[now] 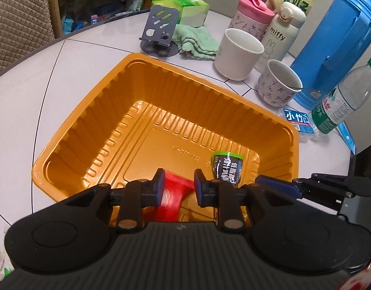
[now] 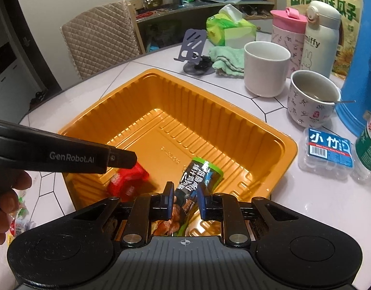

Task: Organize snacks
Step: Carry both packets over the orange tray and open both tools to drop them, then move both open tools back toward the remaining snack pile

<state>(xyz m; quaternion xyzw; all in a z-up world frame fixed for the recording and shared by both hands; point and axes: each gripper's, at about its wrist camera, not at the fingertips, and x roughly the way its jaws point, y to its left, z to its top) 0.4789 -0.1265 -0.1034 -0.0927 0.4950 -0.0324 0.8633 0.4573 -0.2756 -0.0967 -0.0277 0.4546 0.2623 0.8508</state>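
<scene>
An orange plastic tray [image 1: 161, 82] sits on the white table. In the left wrist view my left gripper [image 1: 179, 188] is low over the tray's near side, shut on a red snack packet [image 1: 175, 193]. A dark snack packet with a green end [image 1: 227, 169] lies just to its right, with the right gripper's blue finger [image 1: 279, 187] reaching toward it from the right. In the right wrist view my right gripper [image 2: 186, 198] is shut on that dark packet [image 2: 197, 174], inside the tray [image 2: 161, 82]. The left gripper's black arm [image 2: 88, 155] comes in from the left over the red packet [image 2: 129, 181].
Behind the tray stand a white cup [image 1: 237, 53], a patterned cup with a spoon [image 1: 278, 84], two flasks, a blue jug [image 1: 335, 46], a water bottle [image 1: 347, 99], a phone stand [image 1: 159, 31], a green cloth and a tissue pack. More wrapped snacks [image 2: 18, 217] lie left of the tray.
</scene>
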